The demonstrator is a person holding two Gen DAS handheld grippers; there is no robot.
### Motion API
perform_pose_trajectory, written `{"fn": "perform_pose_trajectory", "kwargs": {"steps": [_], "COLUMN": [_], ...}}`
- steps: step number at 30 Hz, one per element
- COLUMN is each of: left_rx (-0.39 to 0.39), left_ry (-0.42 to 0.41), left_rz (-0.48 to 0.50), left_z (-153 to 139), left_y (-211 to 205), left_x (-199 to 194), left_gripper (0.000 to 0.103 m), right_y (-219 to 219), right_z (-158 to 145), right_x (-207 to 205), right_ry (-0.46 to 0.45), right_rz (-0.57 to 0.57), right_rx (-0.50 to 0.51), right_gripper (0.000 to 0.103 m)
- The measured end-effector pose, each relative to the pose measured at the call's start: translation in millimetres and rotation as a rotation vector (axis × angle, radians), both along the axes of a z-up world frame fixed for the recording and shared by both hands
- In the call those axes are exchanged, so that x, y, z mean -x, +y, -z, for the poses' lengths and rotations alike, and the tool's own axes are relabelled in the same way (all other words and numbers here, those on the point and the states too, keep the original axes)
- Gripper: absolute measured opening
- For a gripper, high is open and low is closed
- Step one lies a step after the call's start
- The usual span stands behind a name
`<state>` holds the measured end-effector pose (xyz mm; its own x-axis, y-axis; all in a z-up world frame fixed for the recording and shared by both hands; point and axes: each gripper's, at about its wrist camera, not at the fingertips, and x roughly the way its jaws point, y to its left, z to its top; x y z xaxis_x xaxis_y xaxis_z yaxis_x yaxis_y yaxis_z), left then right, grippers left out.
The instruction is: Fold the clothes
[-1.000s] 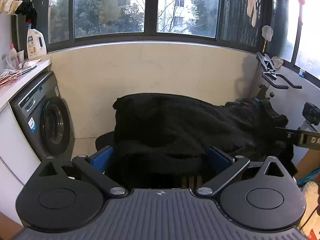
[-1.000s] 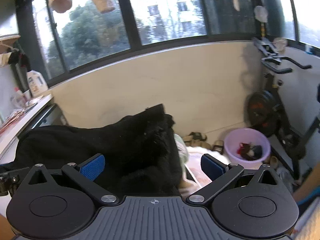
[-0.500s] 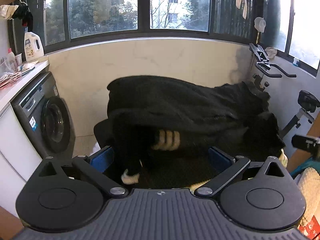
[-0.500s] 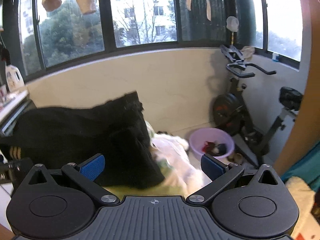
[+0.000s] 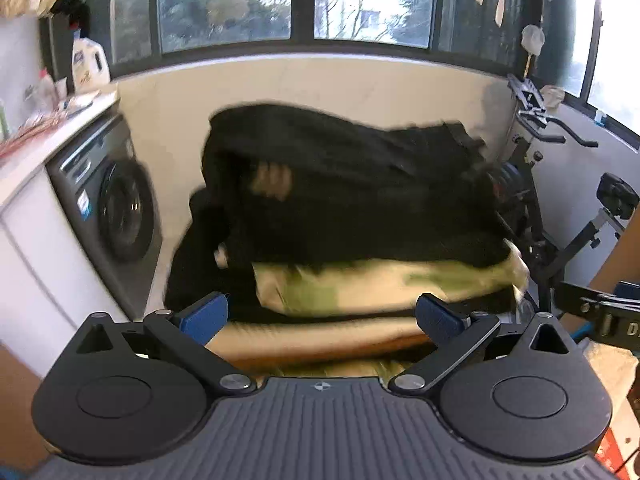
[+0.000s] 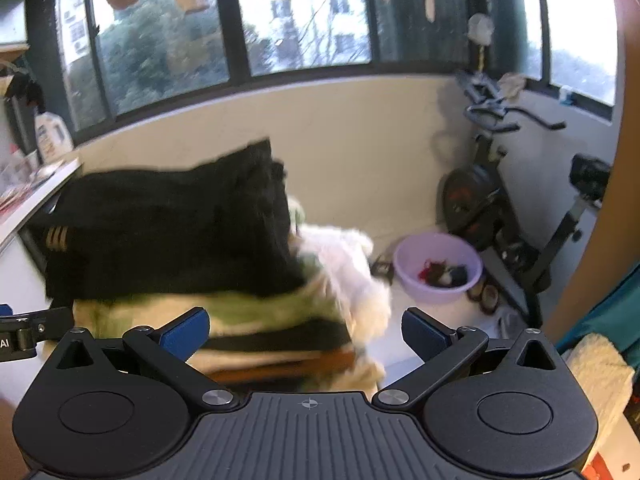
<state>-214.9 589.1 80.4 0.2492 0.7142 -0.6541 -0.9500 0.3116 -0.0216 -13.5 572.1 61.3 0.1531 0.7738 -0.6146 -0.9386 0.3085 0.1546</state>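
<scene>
A black garment [image 5: 360, 196] with pale stripes lies blurred on top of a stack of folded clothes, over a green-and-cream piece [image 5: 380, 284]. The right wrist view shows the same black garment [image 6: 172, 232] above green and cream layers [image 6: 248, 312], with a white fluffy piece [image 6: 352, 268] hanging at the stack's right side. My left gripper [image 5: 322, 316] is open, its blue pads apart in front of the stack, nothing between them. My right gripper [image 6: 306, 330] is open too, near the stack's right corner. The right gripper's tip [image 5: 600, 312] shows at the right edge of the left wrist view.
A washing machine [image 5: 108, 204] stands left under a white counter with a detergent bottle [image 5: 90, 62]. An exercise bike [image 6: 520, 184] is at the right, with a purple basin [image 6: 438, 268] on the floor. Windows and hanging laundry run along the back wall.
The black garment, held up close before both cameras a second ago, now lies dropped on the stack. Both grippers have drawn back, so the green and cream layers show beneath it.
</scene>
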Motion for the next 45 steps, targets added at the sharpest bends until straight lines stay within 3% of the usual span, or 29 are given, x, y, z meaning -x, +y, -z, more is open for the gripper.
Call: {"fn": "perform_pose_trajectory", "kwargs": {"steps": [10, 18, 25, 31, 38, 45], "left_rx": [0.087, 0.107, 0.094, 0.081, 0.117, 0.107], "left_ry": [0.046, 0.072, 0.082, 0.083, 0.092, 0.112], "left_rz": [-0.127, -0.151, -0.125, -0.097, -0.08, -0.048], "left_z": [39.2, 44.4, 44.0, 48.6, 61.6, 61.8], "left_y": [-109.8, -170.4, -198.8, -218.0, -240.5, -267.0], "left_x": [-30.7, -43.4, -50.0, -39.9, -13.9, 6.5], "left_gripper": [0.102, 0.102, 0.102, 0.102, 0.102, 0.102], "right_y": [-72.9, -125.7, -168.9, -210.3, -241.9, -267.1], "right_z": [32.7, 57.8, 64.4, 66.3, 74.4, 75.8], "right_x": [-29.2, -37.1, -35.9, -15.4, 8.7, 40.7], "right_ry": [0.023, 0.103, 0.106, 0.047, 0.099, 0.076], "right_rz": [-0.146, -0.228, -0.199, -0.143, -0.058, -0.016], "right_rx": [0.059, 0.12, 0.121, 0.067, 0.106, 0.131], "right_gripper": [0.102, 0.102, 0.102, 0.102, 0.102, 0.102]}}
